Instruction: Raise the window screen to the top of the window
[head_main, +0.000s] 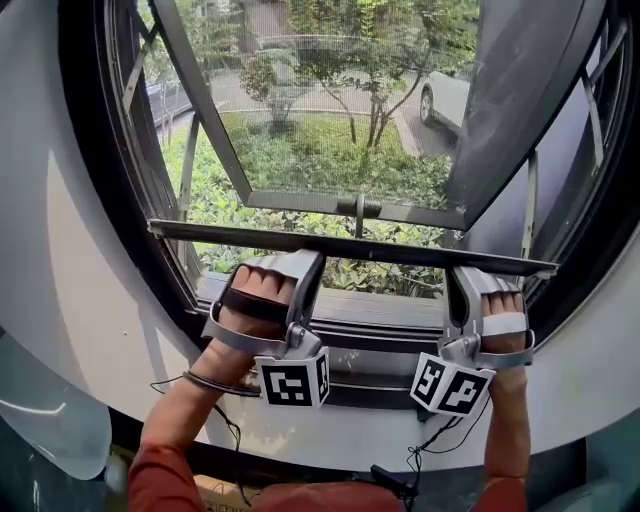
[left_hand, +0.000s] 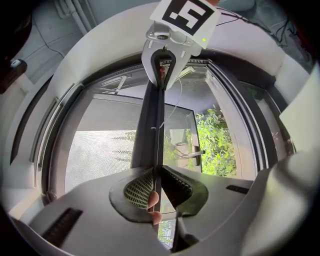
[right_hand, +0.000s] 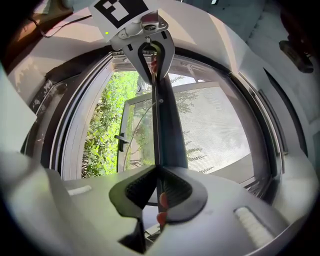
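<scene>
- My left gripper (head_main: 303, 260) is closed down narrow on the window screen's bottom bar (head_main: 385, 250), gripping left of the bar's middle. In the left gripper view, the ribbed pads (left_hand: 137, 187) pinch the bar's thin edge.
- My right gripper (head_main: 462, 274) grips the same bar the same way near its right end. Its jaws are nearly together with the edge caught between them.
- The bar runs roughly level across the window, low in the opening. It sits a little above the sill (head_main: 370, 305), with leaves visible through the gap between them.
- The mesh (left_hand: 95, 155) spreads from the bar towards the upper part of the frame, pale grey against the daylight.
- Beyond the screen, the outer sash (head_main: 300, 200) stands swung outward, with its handle (head_main: 358, 212) just above the bar.
- Each gripper view shows the other gripper at the far end of the bar, under its marker cube (left_hand: 186, 12).
- Outside I see greenery (head_main: 330, 160) and a white car (head_main: 448, 95).
</scene>
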